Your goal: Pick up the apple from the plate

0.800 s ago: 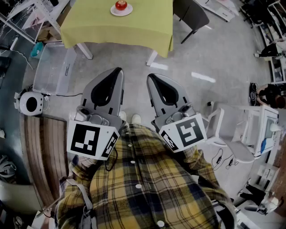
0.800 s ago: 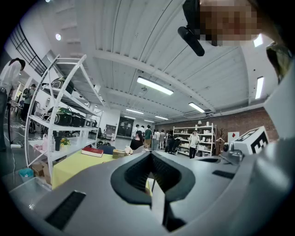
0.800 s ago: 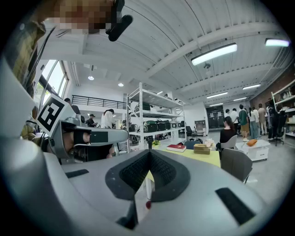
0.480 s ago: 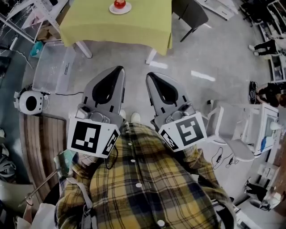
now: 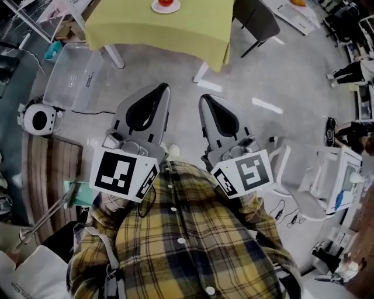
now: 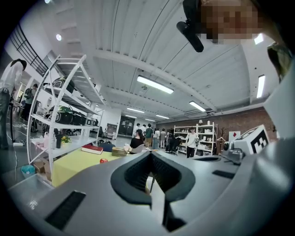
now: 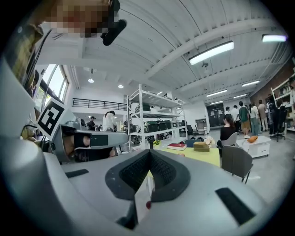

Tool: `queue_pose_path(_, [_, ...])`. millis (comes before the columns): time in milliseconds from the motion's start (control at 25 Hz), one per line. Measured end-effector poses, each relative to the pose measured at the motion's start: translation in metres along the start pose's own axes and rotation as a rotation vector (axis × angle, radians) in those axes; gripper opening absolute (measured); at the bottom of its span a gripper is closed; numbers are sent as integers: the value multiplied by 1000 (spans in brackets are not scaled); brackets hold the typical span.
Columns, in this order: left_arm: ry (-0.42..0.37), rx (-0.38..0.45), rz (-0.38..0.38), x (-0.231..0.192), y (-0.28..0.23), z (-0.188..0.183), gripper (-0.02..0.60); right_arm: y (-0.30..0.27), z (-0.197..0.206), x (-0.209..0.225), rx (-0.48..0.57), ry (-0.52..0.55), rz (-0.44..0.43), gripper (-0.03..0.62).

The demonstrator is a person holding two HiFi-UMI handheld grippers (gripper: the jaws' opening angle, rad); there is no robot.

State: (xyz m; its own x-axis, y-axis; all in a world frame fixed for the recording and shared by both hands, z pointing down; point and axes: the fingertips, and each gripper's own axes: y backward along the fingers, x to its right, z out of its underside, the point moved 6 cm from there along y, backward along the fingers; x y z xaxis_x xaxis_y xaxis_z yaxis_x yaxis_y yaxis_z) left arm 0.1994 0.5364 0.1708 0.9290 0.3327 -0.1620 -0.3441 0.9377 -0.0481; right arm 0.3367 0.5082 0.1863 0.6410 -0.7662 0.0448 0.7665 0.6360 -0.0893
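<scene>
One apple point(image 5: 166, 2), seemingly half off-frame.

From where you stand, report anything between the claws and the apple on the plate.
Nothing visible blocks the way. The left claw and right claw hang shut over open floor; beyond it only bare green tablecloth lies before the apple on its plate.
</scene>
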Motion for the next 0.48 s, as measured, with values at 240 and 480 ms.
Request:
queue_pose_path(240, [8, -7, -10, -12, -6, 3, 5, -13, 3, 1, -6, -3, -15, -3])
queue_pose_path(480, [18, -6, -5, -41, -27, 0, 5, -48, 2, 11, -17, 0, -12, -4])
